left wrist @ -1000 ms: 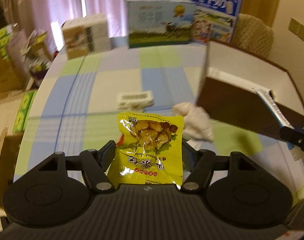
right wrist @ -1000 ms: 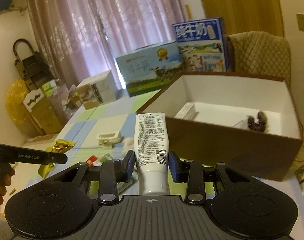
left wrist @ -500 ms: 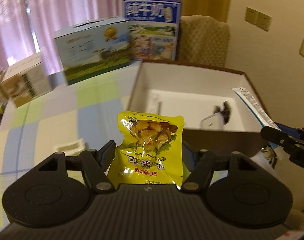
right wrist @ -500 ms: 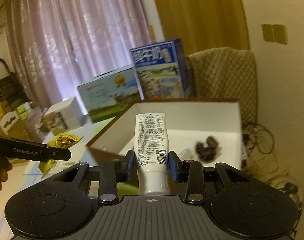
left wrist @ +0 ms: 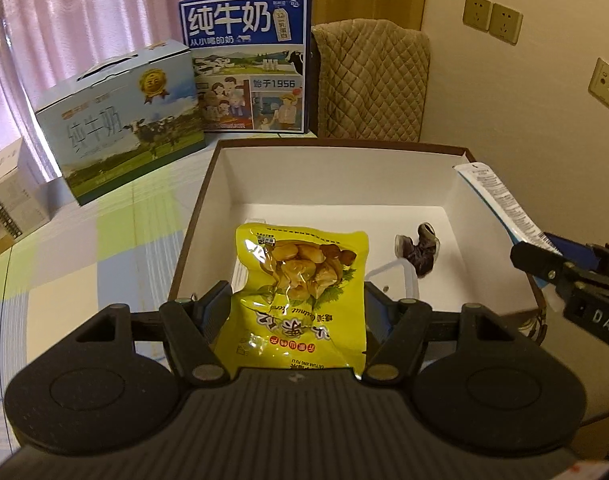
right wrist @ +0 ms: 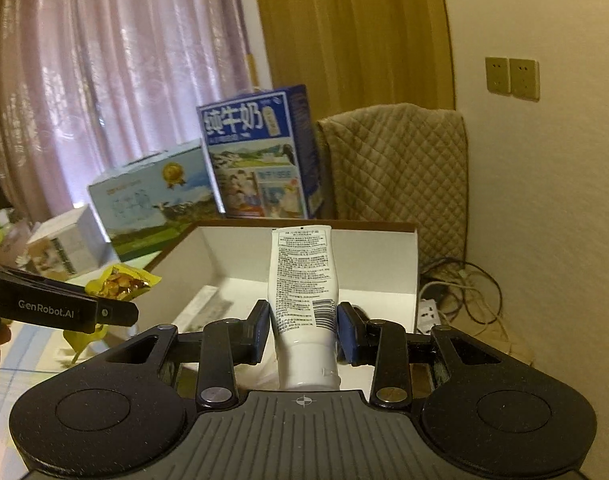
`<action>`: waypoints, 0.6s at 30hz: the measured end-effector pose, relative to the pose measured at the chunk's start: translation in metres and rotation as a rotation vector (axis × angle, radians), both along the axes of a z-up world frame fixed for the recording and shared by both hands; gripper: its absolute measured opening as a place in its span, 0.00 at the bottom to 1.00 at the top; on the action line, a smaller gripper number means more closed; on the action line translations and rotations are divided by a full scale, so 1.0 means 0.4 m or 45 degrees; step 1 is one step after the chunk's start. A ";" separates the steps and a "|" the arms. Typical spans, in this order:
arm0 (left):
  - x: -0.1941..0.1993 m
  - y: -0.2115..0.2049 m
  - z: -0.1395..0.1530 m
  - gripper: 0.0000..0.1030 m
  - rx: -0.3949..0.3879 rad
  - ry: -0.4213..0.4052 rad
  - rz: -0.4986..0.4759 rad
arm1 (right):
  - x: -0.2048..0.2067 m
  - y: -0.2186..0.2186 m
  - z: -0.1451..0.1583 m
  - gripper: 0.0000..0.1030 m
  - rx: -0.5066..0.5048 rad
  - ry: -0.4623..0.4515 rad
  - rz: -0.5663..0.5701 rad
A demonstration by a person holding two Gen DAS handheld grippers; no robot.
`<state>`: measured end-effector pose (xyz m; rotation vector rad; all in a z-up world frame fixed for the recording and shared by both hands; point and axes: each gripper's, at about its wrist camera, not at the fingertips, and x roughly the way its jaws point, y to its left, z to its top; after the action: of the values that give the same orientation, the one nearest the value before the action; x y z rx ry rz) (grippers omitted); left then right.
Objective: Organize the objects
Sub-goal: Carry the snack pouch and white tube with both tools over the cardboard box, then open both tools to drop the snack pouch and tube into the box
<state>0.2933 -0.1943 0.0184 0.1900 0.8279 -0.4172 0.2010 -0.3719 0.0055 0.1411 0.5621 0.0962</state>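
My left gripper [left wrist: 296, 304] is shut on a yellow snack packet [left wrist: 300, 292], held above the near edge of a brown box with a white inside [left wrist: 344, 184]. Inside the box lie a small dark toy [left wrist: 420, 248], a clear plastic lid [left wrist: 396, 280] and a flat white item partly hidden behind the packet. My right gripper [right wrist: 303, 328] is shut on a white tube [right wrist: 304, 288] with printed text, above the box [right wrist: 384, 264] at its near right side. The tube [left wrist: 500, 204] and right gripper show at the right of the left wrist view; the packet [right wrist: 120, 284] and left gripper show at the left of the right wrist view.
Two milk cartons, a blue one [left wrist: 244, 64] and a pale blue one [left wrist: 124, 120], stand behind the box on the checked tablecloth [left wrist: 104, 240]. A white carton [left wrist: 8, 200] sits far left. A quilted chair back [left wrist: 372, 80] is behind; cables and a power strip [right wrist: 456, 296] lie on the floor.
Both grippers have carried their items rightward and forward, from over the table to above the open box. The box inside now fills the left wrist view. Both grips are unchanged.
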 end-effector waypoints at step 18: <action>0.174 -0.124 -0.106 0.64 0.157 0.101 -0.041 | 0.238 -0.019 -0.095 0.32 -0.100 0.275 -0.168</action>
<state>0.3627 -0.2440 -0.0241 0.3030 0.9308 -0.4059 0.2963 -0.3796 -0.0326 0.1121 0.7692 -0.0702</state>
